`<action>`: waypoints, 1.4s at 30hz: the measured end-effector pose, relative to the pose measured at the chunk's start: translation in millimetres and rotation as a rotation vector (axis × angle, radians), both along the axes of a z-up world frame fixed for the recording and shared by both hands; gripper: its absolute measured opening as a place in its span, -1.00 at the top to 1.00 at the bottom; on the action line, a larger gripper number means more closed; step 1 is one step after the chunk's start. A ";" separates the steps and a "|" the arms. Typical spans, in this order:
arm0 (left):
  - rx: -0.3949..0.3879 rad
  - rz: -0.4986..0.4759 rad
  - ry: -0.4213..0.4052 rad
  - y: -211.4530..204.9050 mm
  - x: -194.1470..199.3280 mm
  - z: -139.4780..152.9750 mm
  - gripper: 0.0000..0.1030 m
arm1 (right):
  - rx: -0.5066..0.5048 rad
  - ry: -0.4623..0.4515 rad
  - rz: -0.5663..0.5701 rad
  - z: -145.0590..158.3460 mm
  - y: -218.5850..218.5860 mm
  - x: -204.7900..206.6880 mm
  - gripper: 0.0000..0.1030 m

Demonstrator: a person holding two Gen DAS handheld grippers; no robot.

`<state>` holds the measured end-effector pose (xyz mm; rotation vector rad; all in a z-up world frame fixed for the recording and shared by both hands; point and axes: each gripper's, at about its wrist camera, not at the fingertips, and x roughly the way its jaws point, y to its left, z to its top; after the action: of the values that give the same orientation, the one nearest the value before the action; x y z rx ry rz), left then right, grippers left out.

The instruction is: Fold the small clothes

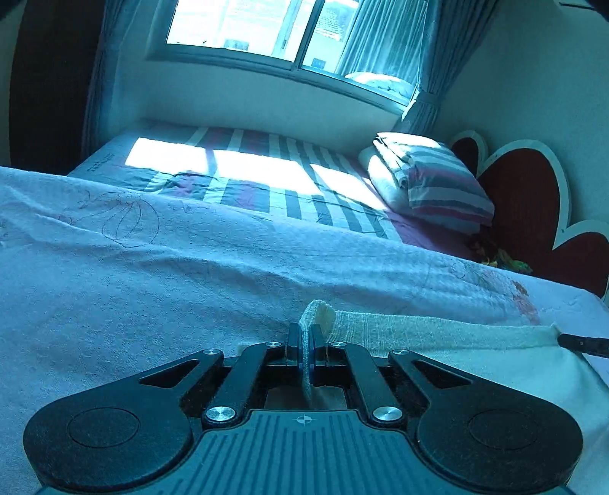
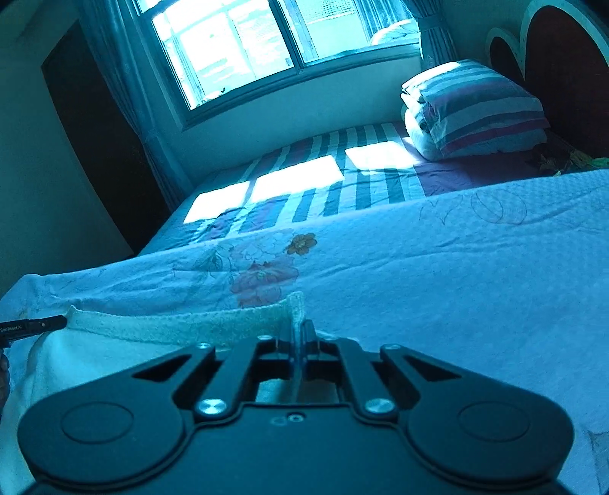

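Note:
A small white cloth garment with a ribbed hem (image 1: 437,329) lies on a pale floral bed cover (image 1: 152,274). My left gripper (image 1: 305,339) is shut on one corner of the hem, which sticks up between its fingers. My right gripper (image 2: 298,339) is shut on the other corner of the same hem (image 2: 182,323). The hem is stretched between the two. The right gripper's tip shows at the right edge of the left wrist view (image 1: 584,344), and the left gripper's tip at the left edge of the right wrist view (image 2: 34,327).
Behind the floral cover (image 2: 456,266) lies a striped bed sheet (image 1: 266,179) with sun patches. A folded striped quilt (image 1: 430,179) sits by a red heart-shaped headboard (image 1: 533,205). A window (image 1: 274,26) with curtains is at the back.

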<state>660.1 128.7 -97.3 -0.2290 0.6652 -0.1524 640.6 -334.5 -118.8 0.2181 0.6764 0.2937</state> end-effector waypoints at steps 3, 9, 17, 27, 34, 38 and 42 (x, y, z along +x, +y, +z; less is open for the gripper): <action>-0.035 0.019 0.011 4.4 -10.6 10.9 0.95 | 0.042 0.022 -0.013 0.2 -1.6 -1.6 0.79; -0.118 -0.059 0.012 28.7 -91.2 25.4 0.93 | 0.189 0.006 0.035 29.8 -32.0 -55.1 0.49; -0.239 -0.086 0.135 31.0 -173.8 -4.6 0.92 | 0.252 0.149 0.097 10.5 -45.8 -159.5 0.53; -0.327 -0.114 0.178 29.0 -191.5 -17.8 0.92 | 0.320 0.177 0.130 3.3 -34.4 -197.5 0.56; -0.294 -0.165 0.191 28.0 -202.5 -23.4 0.93 | 0.251 0.225 0.151 -3.0 -24.3 -189.5 0.91; -0.183 -0.202 0.190 31.4 -209.0 -8.2 0.92 | 0.153 0.226 0.165 -1.4 -19.1 -197.5 0.92; -0.090 -0.070 0.025 34.1 -199.9 28.0 0.92 | 0.049 0.119 0.119 23.5 -23.3 -196.5 0.31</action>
<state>460.2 162.7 -69.2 -0.2949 0.6927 -0.2470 444.0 -357.8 -95.3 0.2437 0.8016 0.4140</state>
